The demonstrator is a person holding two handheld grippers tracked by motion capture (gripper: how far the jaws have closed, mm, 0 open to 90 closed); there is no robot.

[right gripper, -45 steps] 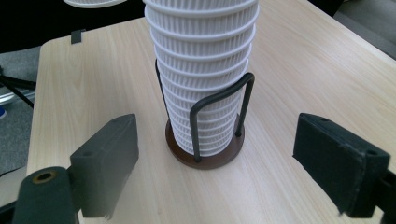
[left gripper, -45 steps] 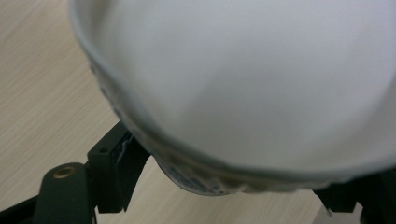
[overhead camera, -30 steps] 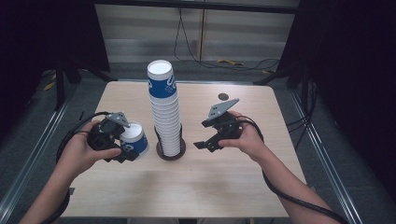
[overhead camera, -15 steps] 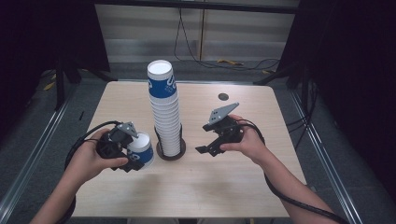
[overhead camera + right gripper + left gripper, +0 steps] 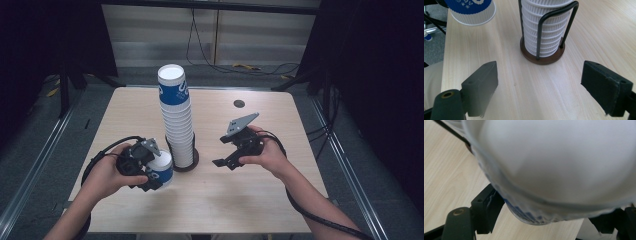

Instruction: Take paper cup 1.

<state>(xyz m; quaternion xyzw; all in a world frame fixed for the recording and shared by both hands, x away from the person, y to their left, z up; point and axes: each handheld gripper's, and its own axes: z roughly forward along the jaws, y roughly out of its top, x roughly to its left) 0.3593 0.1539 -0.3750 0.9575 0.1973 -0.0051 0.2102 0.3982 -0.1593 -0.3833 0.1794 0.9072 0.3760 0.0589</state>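
Left gripper (image 5: 150, 172): fingers clenched on a single blue-banded cup (image 5: 161, 169), held upright just above the bench (image 5: 250, 200). Cup stack (image 5: 177, 120) in its wire holder (image 5: 192, 159) lies just beside these fingers, long axis vertical. Right gripper (image 5: 227, 156): fingers released, empty (stack base straight ahead of them).

Left gripper (image 5: 152, 172) clamped on a single blue-and-white paper cup (image 5: 161, 167), cup upright, just left of the cup stack (image 5: 177, 122). Stack stands tall in a dark wire holder (image 5: 186, 159) near table (image 5: 260, 200) centre. Right gripper (image 5: 225, 151) jaws spread, nothing between them, right of holder, apart from it. Small dark disc (image 5: 239, 103) at far edge
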